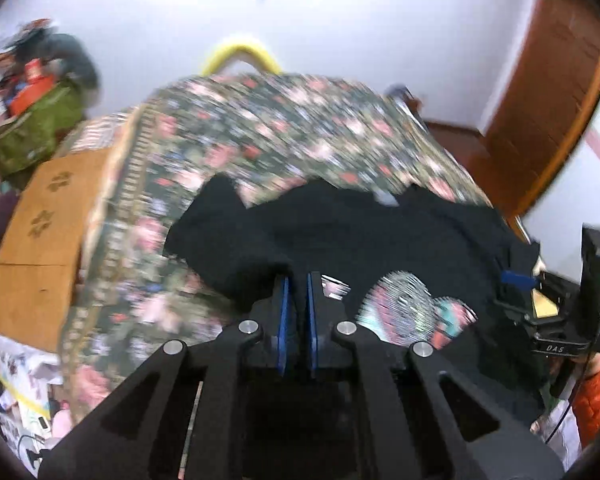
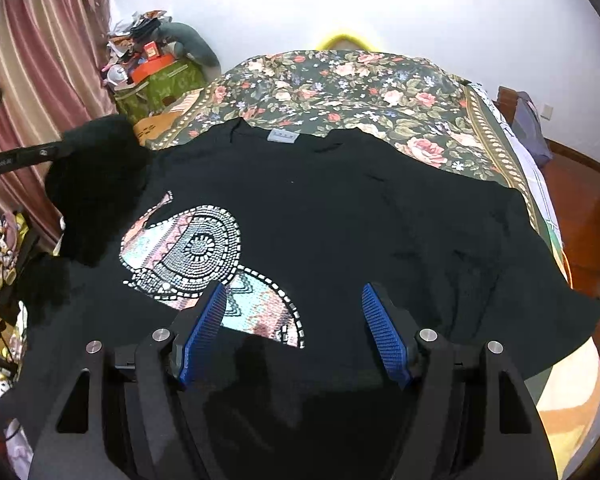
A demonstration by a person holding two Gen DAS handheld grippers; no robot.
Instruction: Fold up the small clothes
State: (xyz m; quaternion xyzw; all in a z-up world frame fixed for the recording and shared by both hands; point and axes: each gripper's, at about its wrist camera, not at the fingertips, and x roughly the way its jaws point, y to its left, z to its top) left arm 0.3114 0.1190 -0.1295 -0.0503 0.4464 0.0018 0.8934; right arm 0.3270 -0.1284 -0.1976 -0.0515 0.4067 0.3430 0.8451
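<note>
A: While your left gripper [image 1: 297, 280] pinches a soft fold of the black T-shirt [image 2: 340, 216], where's the rest?

B: Flat on the floral bedspread [image 2: 340, 80]. Your right gripper [image 2: 294, 300] gapes, holding nothing; the left view's blurred.

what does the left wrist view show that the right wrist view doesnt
Only the left wrist view: the left gripper shut on a pinched fold of the black t-shirt, and the right gripper's body at the far edge.

Only the right wrist view: the right gripper open above the shirt, the grey neck label, the striped curtain, and a lifted bunch of the shirt's fabric.

Both: the shirt's patterned print, the floral bedspread, the yellow hoop.
</note>
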